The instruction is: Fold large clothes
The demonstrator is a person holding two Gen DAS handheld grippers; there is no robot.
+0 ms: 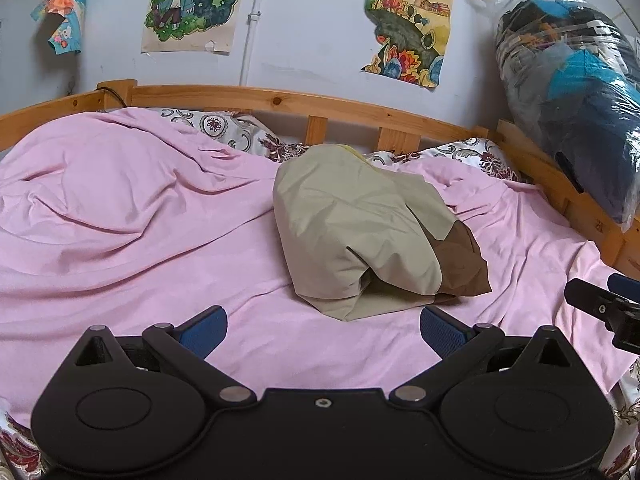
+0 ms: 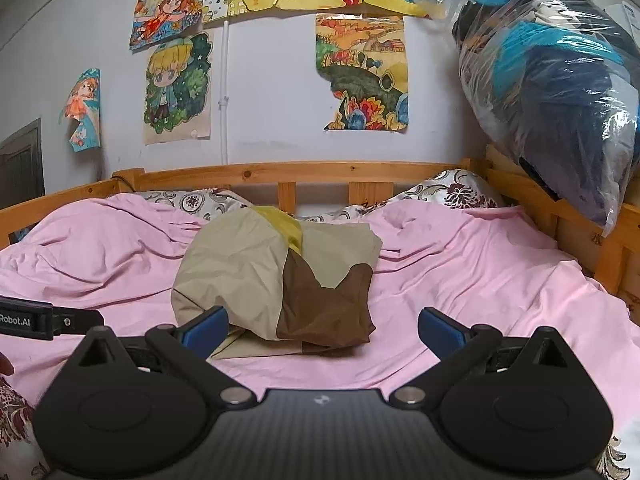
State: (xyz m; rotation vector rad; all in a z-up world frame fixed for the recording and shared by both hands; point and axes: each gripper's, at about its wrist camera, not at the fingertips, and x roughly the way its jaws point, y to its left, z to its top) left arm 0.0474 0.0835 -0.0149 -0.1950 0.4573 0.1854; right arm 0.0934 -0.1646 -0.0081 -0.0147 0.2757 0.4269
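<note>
The garment (image 1: 360, 236) is lying as a folded beige and brown bundle in the middle of the pink sheet (image 1: 132, 240), its long axis running from near to far. We are holding the left hand-held gripper (image 1: 323, 330) and the right hand-held gripper (image 2: 323, 330) wide apart and empty just before it, probably because the fold is finished.

The only writing I can make out is "Robot.AI", in white letters on a black bar of the left tool (image 2: 44, 320), seen at the left edge of the right wrist view. A white label (image 2: 632, 20) on the wall behind the plastic bag at far right carries print too small to read.
</note>
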